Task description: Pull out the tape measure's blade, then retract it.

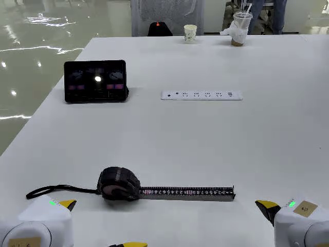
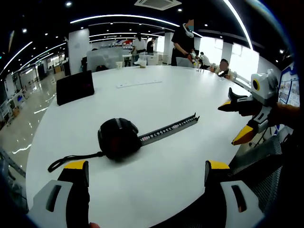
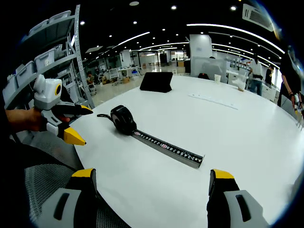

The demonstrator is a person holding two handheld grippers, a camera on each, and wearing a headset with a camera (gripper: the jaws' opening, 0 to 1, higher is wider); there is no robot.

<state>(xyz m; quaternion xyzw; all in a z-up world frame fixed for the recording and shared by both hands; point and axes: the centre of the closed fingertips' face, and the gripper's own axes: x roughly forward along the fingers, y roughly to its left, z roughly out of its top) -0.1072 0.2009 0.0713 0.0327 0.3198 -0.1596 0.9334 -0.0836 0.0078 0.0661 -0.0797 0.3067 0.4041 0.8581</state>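
Here's the left hand-held gripper (image 2: 146, 166), jaws spread wide, nothing in them, poised at the near edge. The right hand-held gripper (image 3: 153, 174) is just as open and empty. Between them lies the tape measure (image 1: 118, 183), blade (image 1: 187, 192) already out flat to the right. Retraction looks next: pin the case with the left, steady the hook end (image 1: 233, 192) with the right so it can't whip home. The white desk (image 1: 205, 139) is smooth, so expect sliding. Beyond sit a tablet (image 1: 95, 81), a power strip (image 1: 201, 95), a paper cup (image 1: 190, 33) and glossy floor (image 1: 36, 31).
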